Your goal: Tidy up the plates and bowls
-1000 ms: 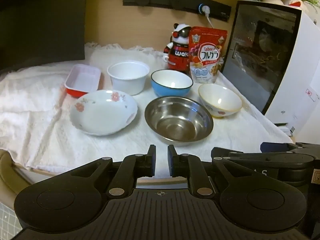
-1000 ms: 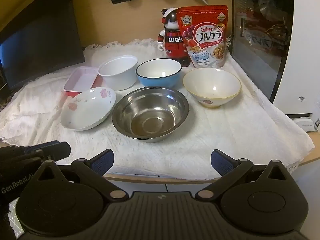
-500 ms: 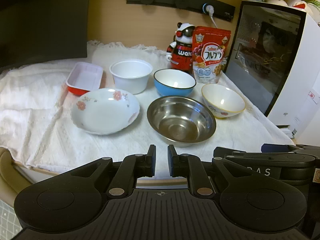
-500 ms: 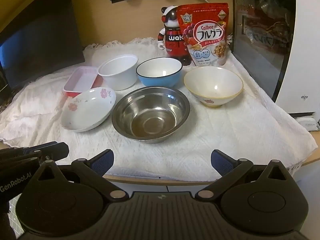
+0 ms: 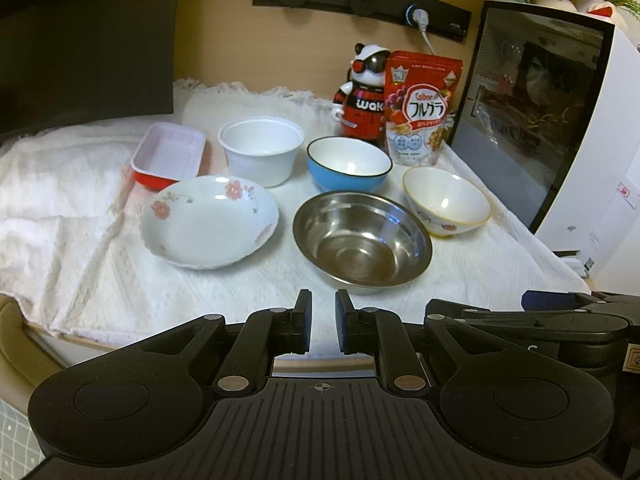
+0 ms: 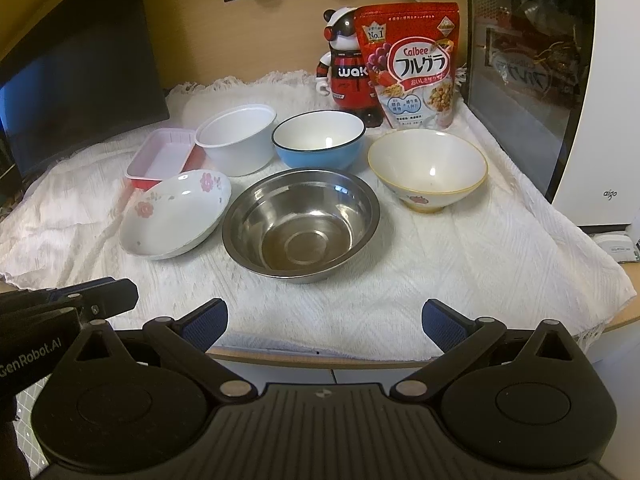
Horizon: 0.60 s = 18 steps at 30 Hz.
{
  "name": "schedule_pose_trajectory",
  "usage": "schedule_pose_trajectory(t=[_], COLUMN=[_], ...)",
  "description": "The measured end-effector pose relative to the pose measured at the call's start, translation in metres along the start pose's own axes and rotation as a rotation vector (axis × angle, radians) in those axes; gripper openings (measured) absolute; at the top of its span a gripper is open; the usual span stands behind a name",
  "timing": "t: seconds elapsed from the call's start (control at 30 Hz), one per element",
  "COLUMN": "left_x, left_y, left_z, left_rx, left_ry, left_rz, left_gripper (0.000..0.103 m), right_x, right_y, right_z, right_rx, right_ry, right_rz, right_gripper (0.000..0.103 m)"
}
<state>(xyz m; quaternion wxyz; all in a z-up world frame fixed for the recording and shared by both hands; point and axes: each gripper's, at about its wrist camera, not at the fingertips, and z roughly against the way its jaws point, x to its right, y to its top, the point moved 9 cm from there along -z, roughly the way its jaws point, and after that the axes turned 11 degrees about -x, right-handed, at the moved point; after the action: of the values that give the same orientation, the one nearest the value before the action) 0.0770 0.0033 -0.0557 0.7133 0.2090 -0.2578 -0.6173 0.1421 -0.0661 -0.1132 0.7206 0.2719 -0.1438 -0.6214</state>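
On the white cloth stand a floral plate [image 5: 210, 222] [image 6: 176, 214], a steel bowl [image 5: 362, 238] [image 6: 300, 222], a blue bowl [image 5: 349, 164] [image 6: 319, 145], a cream bowl with a yellow rim [image 5: 446, 200] [image 6: 427, 168], a white plastic bowl [image 5: 261, 150] [image 6: 236, 138] and a red-and-white rectangular dish [image 5: 169, 156] [image 6: 162, 158]. My left gripper [image 5: 323, 314] is nearly shut and empty, above the table's front edge before the steel bowl. My right gripper [image 6: 324, 322] is wide open and empty, also at the front edge.
A red cereal bag [image 5: 420, 114] [image 6: 412, 66] and a red-black bear figure [image 5: 362, 96] [image 6: 342, 68] stand at the back. A white microwave [image 5: 560, 120] [image 6: 560, 72] stands on the right. A dark monitor [image 6: 72, 80] stands on the left.
Both grippers have moved slightly forward toward the table; the dishes look a little nearer. Neither gripper's jaws changed. No dish has moved.
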Motion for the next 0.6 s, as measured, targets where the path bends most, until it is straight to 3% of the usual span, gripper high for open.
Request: schedule_pose_trajectory(t=[0.6], left_x=[0.0048], left_y=[0.0011], left_z=[-0.0019], left_rx=[-0.004], left_ry=[-0.013], left_rz=[-0.015], left_gripper=[0.015], right_x=[0.0069], right_y=[0.0021], right_z=[0.0043], right_rx=[0.009], right_ry=[0.005], right_rz=[-0.018], right_gripper=[0.103])
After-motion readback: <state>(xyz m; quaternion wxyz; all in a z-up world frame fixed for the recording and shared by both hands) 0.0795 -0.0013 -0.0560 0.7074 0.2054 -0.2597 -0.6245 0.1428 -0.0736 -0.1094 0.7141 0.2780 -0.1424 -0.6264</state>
